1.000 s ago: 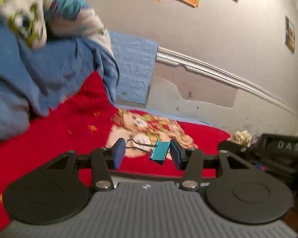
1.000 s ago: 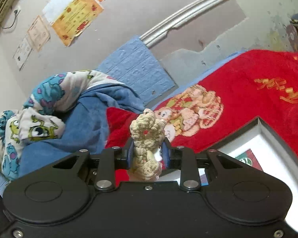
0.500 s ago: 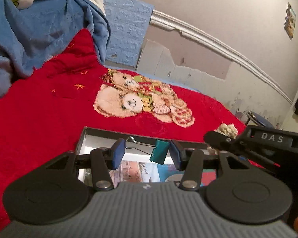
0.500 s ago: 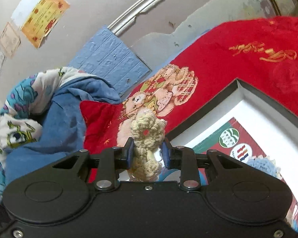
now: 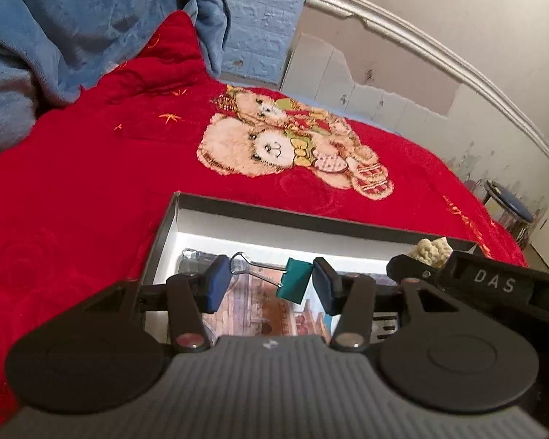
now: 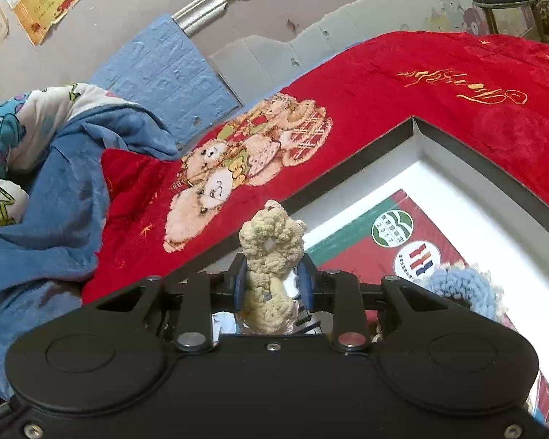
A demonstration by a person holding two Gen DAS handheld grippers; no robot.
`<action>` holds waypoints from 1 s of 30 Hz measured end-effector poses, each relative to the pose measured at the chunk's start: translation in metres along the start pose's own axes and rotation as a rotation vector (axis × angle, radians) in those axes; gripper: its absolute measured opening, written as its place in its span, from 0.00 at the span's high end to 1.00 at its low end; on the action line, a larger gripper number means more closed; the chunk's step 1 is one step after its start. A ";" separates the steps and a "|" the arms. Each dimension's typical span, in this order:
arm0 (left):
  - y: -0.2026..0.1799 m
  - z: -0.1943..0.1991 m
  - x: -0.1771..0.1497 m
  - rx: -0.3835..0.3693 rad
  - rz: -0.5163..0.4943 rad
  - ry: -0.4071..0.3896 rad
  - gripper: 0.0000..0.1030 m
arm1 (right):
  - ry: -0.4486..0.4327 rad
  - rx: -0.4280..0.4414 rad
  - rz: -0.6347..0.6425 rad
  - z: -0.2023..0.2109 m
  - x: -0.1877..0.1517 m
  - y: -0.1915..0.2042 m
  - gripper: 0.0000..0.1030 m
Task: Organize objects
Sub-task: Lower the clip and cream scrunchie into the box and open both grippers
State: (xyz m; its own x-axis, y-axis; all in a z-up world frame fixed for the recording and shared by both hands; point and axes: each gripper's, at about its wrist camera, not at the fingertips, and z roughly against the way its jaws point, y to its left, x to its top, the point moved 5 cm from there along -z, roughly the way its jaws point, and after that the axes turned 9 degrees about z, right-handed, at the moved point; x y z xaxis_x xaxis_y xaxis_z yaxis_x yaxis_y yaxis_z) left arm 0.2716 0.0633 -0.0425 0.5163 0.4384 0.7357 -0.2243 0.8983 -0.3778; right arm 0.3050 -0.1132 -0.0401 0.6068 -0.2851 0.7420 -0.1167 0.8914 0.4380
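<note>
My left gripper [image 5: 265, 283] is shut on a teal binder clip [image 5: 292, 280], pinched end to end between wire handle and body, above the near left part of an open dark-rimmed box [image 5: 311, 216]. My right gripper [image 6: 272, 283] is shut on a cream crocheted flower [image 6: 271, 245] and hovers over the same box [image 6: 413, 124]. The right gripper and its flower [image 5: 430, 248] also show at the right of the left wrist view. Printed cards [image 6: 395, 248] and a blue crocheted piece [image 6: 465, 285] lie in the box.
The box rests on a red blanket with a teddy bear picture [image 5: 285, 146]. A heap of blue bedding [image 5: 55, 36] lies at the left. A wall [image 5: 421, 55] stands behind, and a blue-topped stool [image 6: 505, 0] at the far right.
Both grippers have tilted down and moved in over the box, which now fills more of each view. Each still holds its object the same way.
</note>
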 end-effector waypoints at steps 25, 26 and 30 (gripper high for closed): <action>-0.001 -0.003 -0.003 0.028 -0.018 0.005 0.37 | 0.055 -0.027 0.003 -0.005 -0.007 -0.003 0.71; -0.001 -0.003 -0.003 0.028 -0.016 0.004 0.37 | 0.056 -0.025 0.001 -0.005 -0.007 -0.003 0.71; -0.001 -0.001 -0.003 0.017 -0.015 -0.012 0.36 | 0.055 -0.014 -0.002 -0.005 -0.006 -0.004 0.68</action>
State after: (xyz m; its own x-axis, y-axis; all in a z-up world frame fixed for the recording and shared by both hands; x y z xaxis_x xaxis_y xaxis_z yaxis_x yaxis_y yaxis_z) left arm 0.2711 0.0608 -0.0442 0.5093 0.4254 0.7481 -0.2306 0.9050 -0.3576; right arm 0.3057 -0.1132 -0.0489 0.6495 -0.2676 0.7117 -0.1045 0.8957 0.4322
